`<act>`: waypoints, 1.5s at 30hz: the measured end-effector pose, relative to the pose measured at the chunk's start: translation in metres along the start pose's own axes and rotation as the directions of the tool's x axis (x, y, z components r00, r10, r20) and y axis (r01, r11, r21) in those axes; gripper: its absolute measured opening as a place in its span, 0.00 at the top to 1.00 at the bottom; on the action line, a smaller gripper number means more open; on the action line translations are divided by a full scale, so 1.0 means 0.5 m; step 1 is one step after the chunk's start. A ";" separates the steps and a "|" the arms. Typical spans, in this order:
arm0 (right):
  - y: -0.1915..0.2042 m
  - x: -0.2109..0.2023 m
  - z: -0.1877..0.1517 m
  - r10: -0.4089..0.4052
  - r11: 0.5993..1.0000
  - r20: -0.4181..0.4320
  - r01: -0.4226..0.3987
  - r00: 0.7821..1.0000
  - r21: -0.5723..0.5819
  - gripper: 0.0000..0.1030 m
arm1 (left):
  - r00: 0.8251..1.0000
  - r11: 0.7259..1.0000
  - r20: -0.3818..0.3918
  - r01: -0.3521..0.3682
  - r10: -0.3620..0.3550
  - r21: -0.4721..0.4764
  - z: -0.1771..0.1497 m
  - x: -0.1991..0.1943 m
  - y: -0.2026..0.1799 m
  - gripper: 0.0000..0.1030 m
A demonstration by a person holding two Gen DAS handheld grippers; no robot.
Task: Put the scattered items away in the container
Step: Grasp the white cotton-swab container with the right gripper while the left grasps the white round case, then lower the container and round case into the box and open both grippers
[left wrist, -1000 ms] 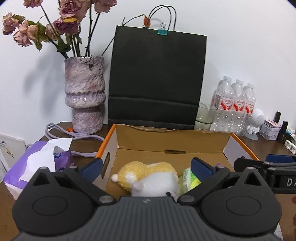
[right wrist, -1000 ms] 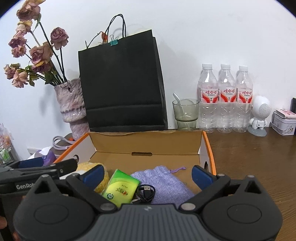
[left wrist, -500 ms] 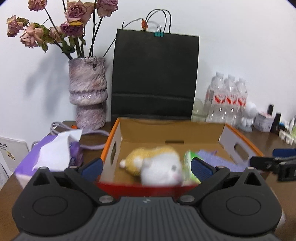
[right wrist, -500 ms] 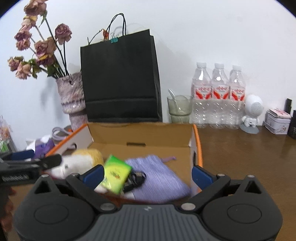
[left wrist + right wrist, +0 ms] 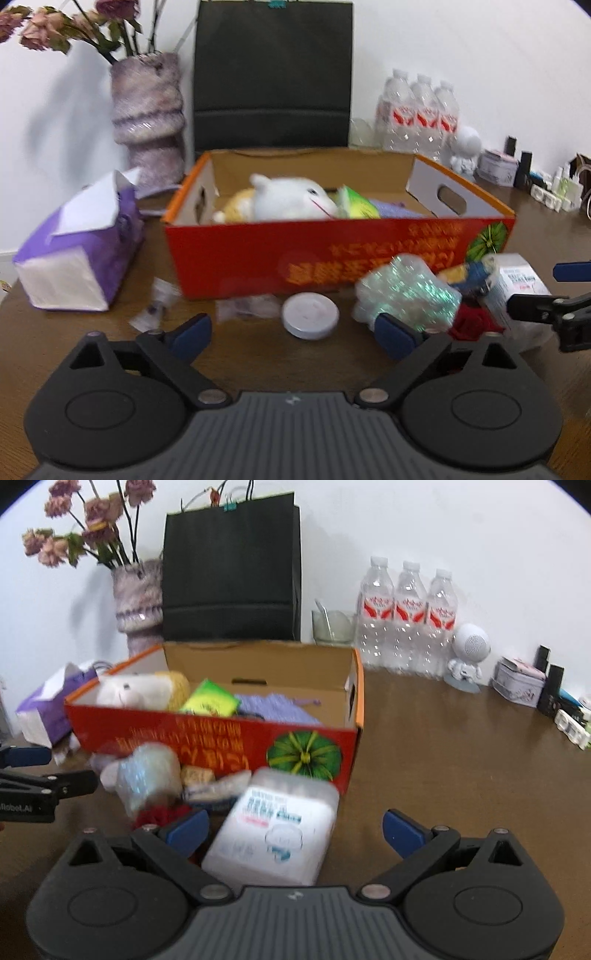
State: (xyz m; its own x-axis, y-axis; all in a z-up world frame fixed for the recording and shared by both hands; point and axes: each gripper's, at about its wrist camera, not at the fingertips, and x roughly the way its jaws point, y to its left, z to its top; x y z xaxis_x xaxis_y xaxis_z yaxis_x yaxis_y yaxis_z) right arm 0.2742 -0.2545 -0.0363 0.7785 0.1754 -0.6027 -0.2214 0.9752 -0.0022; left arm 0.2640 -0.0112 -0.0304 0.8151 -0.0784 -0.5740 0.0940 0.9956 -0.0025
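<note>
A red cardboard box (image 5: 332, 254) (image 5: 221, 742) holds a white and yellow plush toy (image 5: 288, 201) (image 5: 136, 690), a green packet (image 5: 210, 701) and a purple pouch (image 5: 273, 710). In front of it lie a round white tin (image 5: 310, 315), an iridescent wrapped bundle (image 5: 406, 295) (image 5: 147, 775), something red (image 5: 472, 323) and a white plastic tub (image 5: 277, 830) (image 5: 517, 291). My left gripper (image 5: 293, 332) is open and empty, low over the table before the tin. My right gripper (image 5: 293, 829) is open, its jaws either side of the white tub.
A purple tissue pack (image 5: 77, 251) lies left of the box, small clear packets (image 5: 155, 302) beside it. Behind stand a vase (image 5: 149, 114), a black paper bag (image 5: 273, 74), water bottles (image 5: 406, 616), a glass (image 5: 332, 627) and small items (image 5: 521, 681) at the right.
Both grippers have pulled back and dropped from over the box to the table in front of it. The loose items before the box have come into view.
</note>
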 end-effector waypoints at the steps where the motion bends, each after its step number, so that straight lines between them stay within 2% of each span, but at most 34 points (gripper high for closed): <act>1: 0.004 0.003 -0.003 -0.002 1.000 -0.005 0.002 1.000 -0.005 0.02 | 1.000 1.000 -0.004 0.001 -0.001 -0.001 0.000 0.004 -0.003 0.12; 6: 0.016 0.012 -0.010 -0.001 1.000 -0.015 0.001 1.000 -0.019 0.02 | 1.000 1.000 -0.005 -0.012 0.012 -0.011 0.009 0.021 -0.009 0.13; 9: 0.015 0.021 -0.011 -0.015 1.000 -0.022 0.015 1.000 0.001 0.02 | 1.000 1.000 -0.014 -0.021 0.020 -0.009 0.013 0.036 -0.012 0.18; 11: 0.017 0.028 -0.011 -0.017 1.000 -0.026 0.018 1.000 0.009 0.05 | 0.999 1.000 -0.033 -0.011 0.011 -0.006 0.016 0.051 -0.016 0.33; 13: 0.021 0.035 -0.014 -0.009 1.000 -0.038 0.009 0.999 -0.006 0.14 | 0.998 1.000 -0.056 0.012 -0.012 0.001 0.015 0.066 -0.020 0.47; 14: 0.022 0.037 -0.015 0.008 1.000 -0.048 -0.009 0.999 -0.011 0.28 | 0.999 1.000 -0.050 0.013 -0.012 0.015 0.016 0.067 -0.023 0.62; 15: 0.021 0.037 -0.017 0.024 1.000 -0.050 -0.025 0.998 -0.010 0.33 | 0.998 1.000 -0.051 0.025 -0.025 0.012 0.017 0.066 -0.022 0.61; 17: 0.015 0.029 -0.019 0.052 0.999 -0.035 -0.052 0.998 0.005 0.37 | 0.997 0.998 -0.050 0.049 -0.051 -0.035 0.019 0.058 -0.010 0.61; 18: 0.012 0.022 -0.017 0.059 0.998 -0.018 -0.059 0.998 0.013 0.39 | 0.999 0.999 -0.035 0.037 -0.038 -0.030 0.018 0.051 -0.009 0.61; 20: 0.007 0.012 -0.016 0.053 0.998 0.011 -0.053 0.999 0.016 0.39 | 1.000 1.000 -0.009 0.016 -0.016 -0.005 0.018 0.040 -0.009 0.61; 32: 0.000 -0.012 -0.009 0.059 0.998 0.056 -0.060 0.997 0.018 0.39 | 0.998 0.998 -0.003 0.067 -0.067 -0.012 0.011 0.007 -0.017 0.61; 38: -0.005 -0.044 0.002 0.044 0.999 0.127 -0.046 0.991 0.016 0.39 | 0.994 0.996 0.067 0.084 -0.082 -0.031 0.033 -0.043 -0.015 0.61; 45: 0.015 -0.055 0.072 0.075 0.997 0.216 -0.074 0.973 -0.012 0.39 | 0.974 0.994 0.207 0.103 -0.092 -0.043 0.124 -0.059 -0.030 0.61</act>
State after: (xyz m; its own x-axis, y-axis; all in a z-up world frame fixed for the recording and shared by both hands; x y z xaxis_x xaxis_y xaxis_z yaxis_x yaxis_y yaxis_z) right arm 0.2726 -0.2472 0.0090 0.8681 0.2732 -0.4143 -0.2855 0.9578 0.0334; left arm 0.2741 -0.0269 0.0376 0.9035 -0.1783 -0.3898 0.1523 0.9836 -0.0968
